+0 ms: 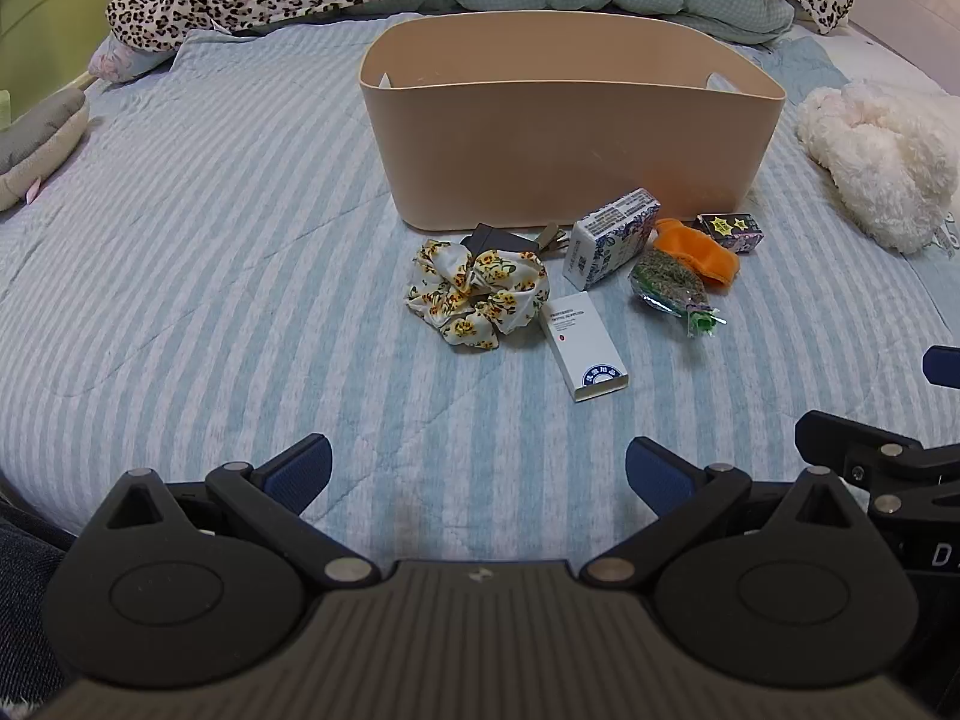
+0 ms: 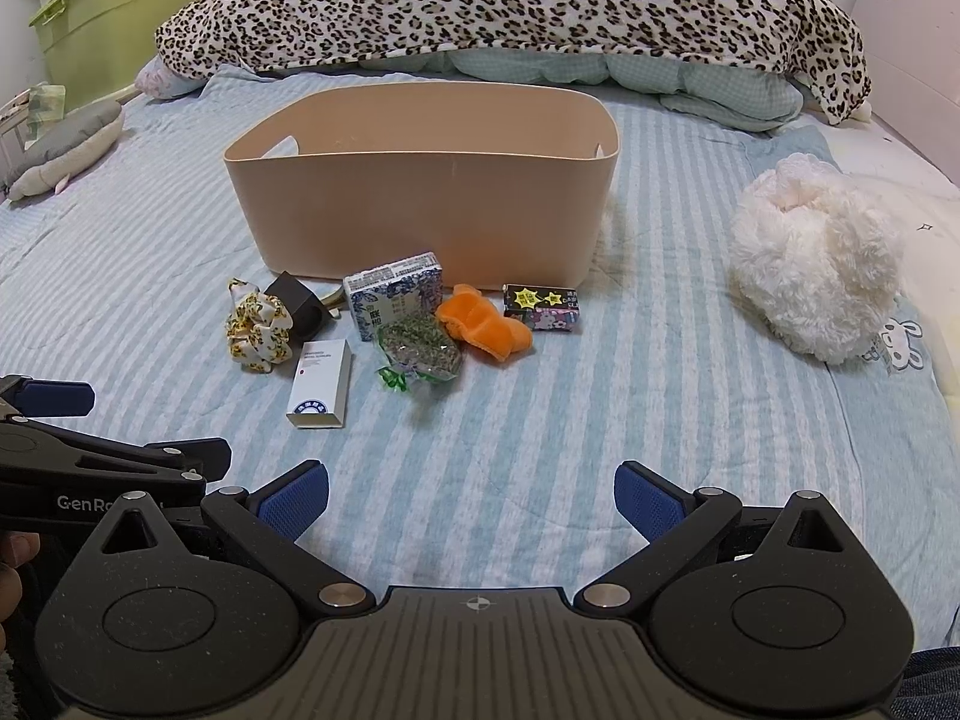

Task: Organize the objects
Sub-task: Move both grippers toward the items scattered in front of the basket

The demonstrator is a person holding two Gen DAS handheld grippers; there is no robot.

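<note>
Both grippers hover low over the striped blue bedspread (image 1: 180, 276), side by side. The left gripper (image 1: 478, 471) has its 2 blue-padded fingers spread wide apart with nothing between them. The right gripper (image 2: 471, 498) stands the same way, fingers parted and holding nothing.

The beige bin (image 1: 564, 150) sits upright on the bedspread, ahead of both grippers. The items lie in a loose cluster just in front of its near wall:
- Floral scrunchie (image 1: 477, 294), leftmost, partly over a dark block (image 2: 298, 300).
- White box (image 1: 585, 345), lying flat, nearest the grippers, just beside the scrunchie.
- Blue-patterned box (image 1: 609, 237), close to the bin wall.
- Clear packet of dried green material (image 1: 672, 288), overlapping the blue-patterned box in the right wrist view.
- Orange plush piece (image 1: 699, 252), touching the packet.
- Small dark box with yellow stars (image 1: 731, 231), rightmost.

A white fluffy plush (image 2: 816, 258) lies well apart to the right. A leopard-print blanket (image 2: 510, 0) is heaped behind the bin.
</note>
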